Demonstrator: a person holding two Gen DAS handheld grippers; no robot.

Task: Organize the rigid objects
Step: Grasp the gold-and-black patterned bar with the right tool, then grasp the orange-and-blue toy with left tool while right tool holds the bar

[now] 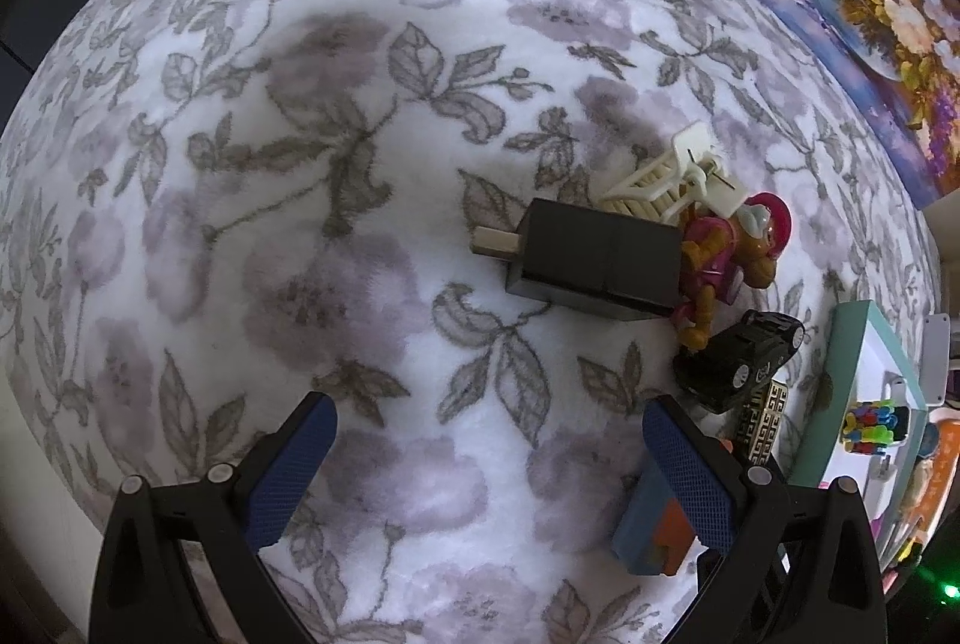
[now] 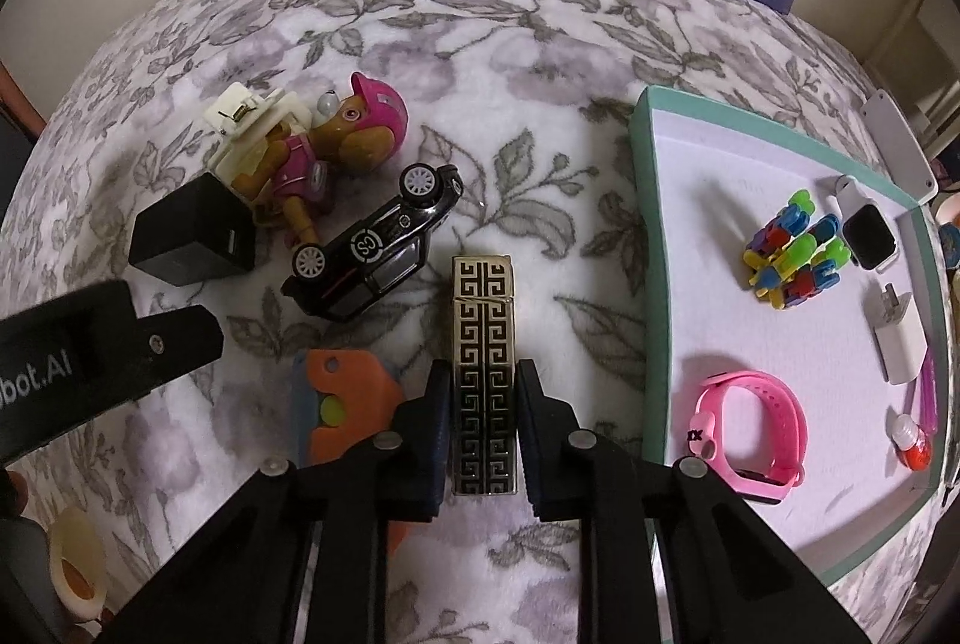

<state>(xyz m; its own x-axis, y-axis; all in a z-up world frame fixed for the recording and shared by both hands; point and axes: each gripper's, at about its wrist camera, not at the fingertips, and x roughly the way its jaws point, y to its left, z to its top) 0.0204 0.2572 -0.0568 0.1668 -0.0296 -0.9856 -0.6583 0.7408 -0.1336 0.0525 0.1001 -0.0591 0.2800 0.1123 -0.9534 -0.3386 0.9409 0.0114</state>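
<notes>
The patterned lighter (image 2: pixel 483 374) is squeezed lengthwise between the right tongs (image 2: pixel 483 425) — the teal tray (image 2: pixel 651 248) sits just right; the left tongs (image 1: pixel 492 470) are wide open, empty.

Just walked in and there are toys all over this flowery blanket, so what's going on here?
A person is tidying small items with two handheld grippers. The right gripper is closed on a black-and-gold patterned lighter lying on the blanket, beside the teal-rimmed tray that already holds a pink watch. The left gripper hangs open and empty. A black toy car, dog figure and black box are not yet in the tray.
</notes>
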